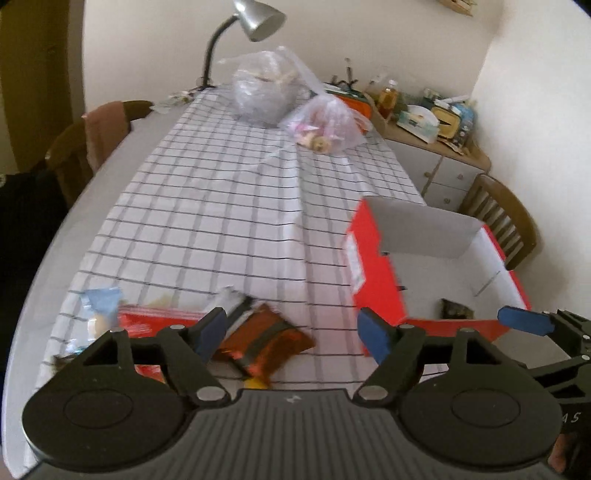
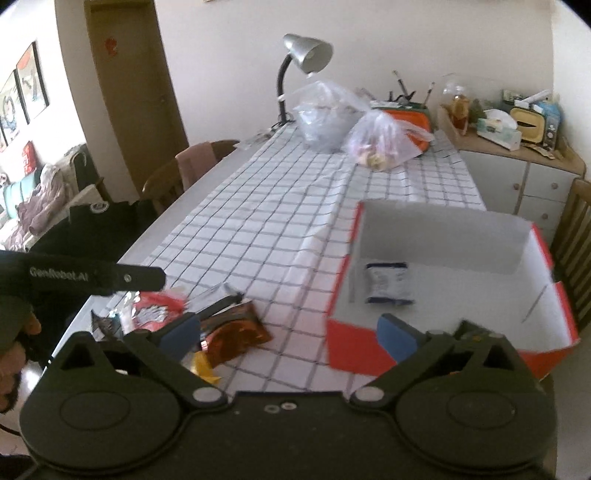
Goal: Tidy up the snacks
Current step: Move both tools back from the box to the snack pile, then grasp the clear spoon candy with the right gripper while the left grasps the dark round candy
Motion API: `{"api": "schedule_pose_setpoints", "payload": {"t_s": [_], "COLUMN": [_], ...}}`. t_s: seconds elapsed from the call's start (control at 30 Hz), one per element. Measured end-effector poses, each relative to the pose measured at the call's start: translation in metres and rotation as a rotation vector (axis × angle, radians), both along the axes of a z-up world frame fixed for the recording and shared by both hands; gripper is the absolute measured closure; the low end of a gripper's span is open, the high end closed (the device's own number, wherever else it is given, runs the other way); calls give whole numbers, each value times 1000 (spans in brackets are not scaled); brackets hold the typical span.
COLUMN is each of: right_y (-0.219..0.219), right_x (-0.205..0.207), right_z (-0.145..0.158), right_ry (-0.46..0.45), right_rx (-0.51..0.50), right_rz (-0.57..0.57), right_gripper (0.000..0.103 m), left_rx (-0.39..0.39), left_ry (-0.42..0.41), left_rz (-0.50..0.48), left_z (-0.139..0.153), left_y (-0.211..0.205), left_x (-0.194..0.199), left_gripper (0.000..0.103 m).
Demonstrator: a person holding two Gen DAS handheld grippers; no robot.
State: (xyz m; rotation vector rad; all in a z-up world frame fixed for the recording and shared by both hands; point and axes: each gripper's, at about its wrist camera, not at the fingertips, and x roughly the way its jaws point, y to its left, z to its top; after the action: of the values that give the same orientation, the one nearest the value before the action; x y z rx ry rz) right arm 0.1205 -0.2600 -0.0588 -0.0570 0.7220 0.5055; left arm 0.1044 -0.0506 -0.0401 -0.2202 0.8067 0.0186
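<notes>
In the left wrist view, the left gripper (image 1: 293, 332) hangs low over the near edge of the white tablecloth with a thin dark grid (image 1: 221, 206). Its two blue-padded fingers are spread wide and hold nothing. Between them and a little to the left lies a shiny brown and orange foil snack packet (image 1: 264, 345), flat on the cloth. Further left there is a red flat snack packet (image 1: 155, 319) and a pale blue wrapper (image 1: 101, 301), both near the table edge. To the right stands the open red cardboard box with white inside (image 1: 373, 280); a small dark packet (image 1: 456, 308) lies on its floor near the front wall. At the right border one blue pad of the right gripper (image 1: 524, 320) shows in front of the box. At the far end of the table are a big clear plastic bag (image 1: 262, 88), a smaller clear plastic bag with sweets (image 1: 325, 127) and a grey desk lamp (image 1: 258, 18).

In the right wrist view, the right gripper (image 2: 290, 334) also has its blue fingers far apart, with nothing between them. Its right finger is over the front left corner of the red box (image 2: 351, 350). Inside the box a white and dark blue snack pouch (image 2: 388, 282) lies near the back left, well apart from the dark packet (image 2: 474, 330) at the front. The foil packet (image 2: 236, 332) is on the cloth just beside the left finger, with the red packet (image 2: 159, 310) behind it, and the black body of the left gripper (image 2: 110, 278) is above this pile
</notes>
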Motion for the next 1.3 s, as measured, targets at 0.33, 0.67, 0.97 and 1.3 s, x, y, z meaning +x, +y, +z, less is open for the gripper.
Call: {"api": "schedule_pose_setpoints", "payload": {"t_s": [0.33, 0.67, 0.97, 1.3], "right_y": [83, 159, 206, 229], "right_x": [-21, -30, -26, -14], "right_z": [-35, -76, -118, -136], "right_ry": [41, 86, 173, 205], "right_rx": [-55, -140, -200, -207], "right_rz": [75, 208, 297, 288], "right_gripper": [1, 6, 28, 43], "left_rx": [39, 63, 77, 90], "left_ry": [47, 94, 122, 147], "left_rz": [100, 159, 157, 119], "left_z": [-14, -39, -56, -67], "left_y": [81, 132, 154, 164], "left_x": [-32, -50, -58, -61], "left_gripper": [23, 23, 23, 23]}}
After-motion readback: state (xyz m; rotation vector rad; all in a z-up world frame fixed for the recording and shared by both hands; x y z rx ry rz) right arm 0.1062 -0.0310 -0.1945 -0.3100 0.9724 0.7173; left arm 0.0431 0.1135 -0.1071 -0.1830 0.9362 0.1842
